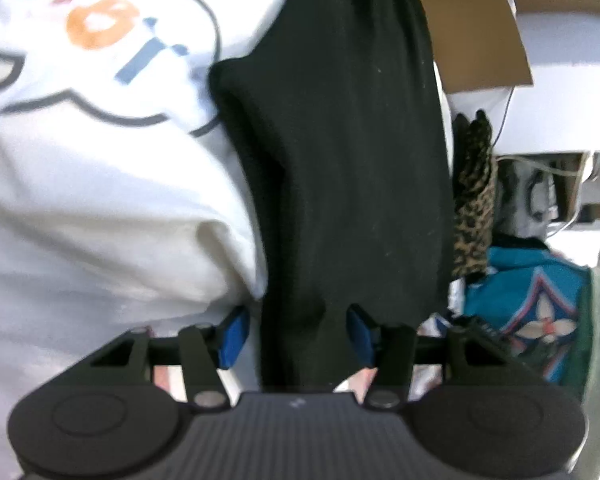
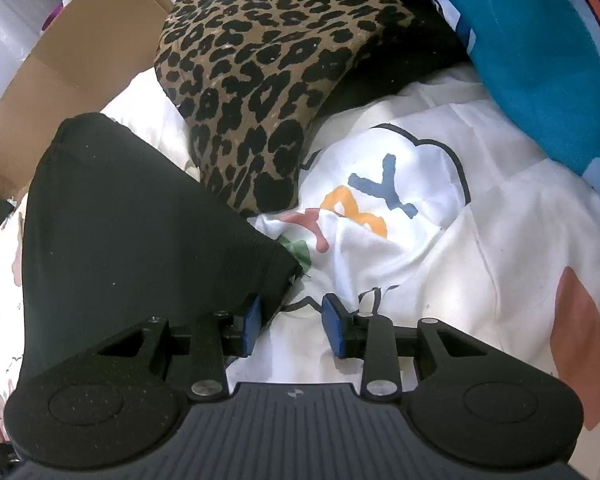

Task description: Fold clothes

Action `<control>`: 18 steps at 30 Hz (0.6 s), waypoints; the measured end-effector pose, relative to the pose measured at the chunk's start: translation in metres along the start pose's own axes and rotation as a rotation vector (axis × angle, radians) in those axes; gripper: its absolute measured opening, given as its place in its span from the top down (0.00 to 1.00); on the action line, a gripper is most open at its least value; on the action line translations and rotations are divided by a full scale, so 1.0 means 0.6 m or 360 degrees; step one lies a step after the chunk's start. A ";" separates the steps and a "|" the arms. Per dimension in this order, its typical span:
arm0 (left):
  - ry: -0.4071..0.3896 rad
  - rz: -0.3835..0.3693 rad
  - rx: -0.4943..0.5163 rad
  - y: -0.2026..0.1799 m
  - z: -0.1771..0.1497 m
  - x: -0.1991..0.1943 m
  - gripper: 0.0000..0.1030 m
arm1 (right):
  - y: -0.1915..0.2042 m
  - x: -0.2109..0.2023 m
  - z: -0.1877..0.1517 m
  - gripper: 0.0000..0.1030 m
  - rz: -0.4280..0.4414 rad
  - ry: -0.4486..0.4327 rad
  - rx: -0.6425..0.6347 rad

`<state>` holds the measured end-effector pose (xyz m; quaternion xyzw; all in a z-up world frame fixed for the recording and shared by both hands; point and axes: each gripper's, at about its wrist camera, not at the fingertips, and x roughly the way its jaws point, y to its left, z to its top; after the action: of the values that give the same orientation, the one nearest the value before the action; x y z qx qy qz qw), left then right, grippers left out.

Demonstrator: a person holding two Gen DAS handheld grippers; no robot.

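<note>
My left jaws (image 1: 296, 336) stand apart with the black garment (image 1: 332, 152) running between them, not pinched. My right jaws (image 2: 294, 326) gape over the white shirt (image 2: 440, 240), the black cloth's corner beside one pad. Closing now, I might catch both layers together, or the black cloth could slip free.

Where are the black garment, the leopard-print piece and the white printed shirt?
black garment (image 1: 340, 160): left wrist view, middle of the cloth.
leopard-print piece (image 2: 260, 80): right wrist view, its centre.
white printed shirt (image 2: 380, 200): right wrist view, on the coloured lettering.
</note>
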<state>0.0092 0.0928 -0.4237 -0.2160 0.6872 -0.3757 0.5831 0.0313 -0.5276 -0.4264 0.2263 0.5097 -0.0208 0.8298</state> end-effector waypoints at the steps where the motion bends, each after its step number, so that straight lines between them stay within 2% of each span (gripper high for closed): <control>1: 0.0048 -0.0067 -0.0031 0.005 0.001 0.003 0.40 | 0.001 0.001 0.001 0.61 -0.0005 0.0004 0.0002; 5: 0.0208 -0.0175 -0.0028 0.012 -0.014 0.012 0.40 | 0.010 0.006 0.006 0.60 -0.0024 0.0005 0.0010; 8: 0.0239 -0.0236 -0.0040 0.015 -0.025 0.021 0.40 | 0.014 0.007 0.006 0.60 -0.0030 0.0000 0.0000; 11: 0.0260 -0.0247 -0.0071 0.015 -0.022 0.028 0.38 | 0.013 0.008 0.007 0.60 -0.0020 0.0000 -0.0003; 14: 0.0312 -0.0247 -0.0037 0.014 -0.018 0.035 0.35 | 0.009 0.008 0.008 0.60 -0.0001 0.0003 0.0004; 18: 0.0216 -0.0211 -0.0091 0.019 -0.017 0.044 0.39 | 0.005 0.008 0.010 0.59 0.0019 0.0005 0.0010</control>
<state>-0.0046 0.0834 -0.4491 -0.2517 0.7197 -0.4074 0.5027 0.0391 -0.5266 -0.4271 0.2321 0.5096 -0.0172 0.8283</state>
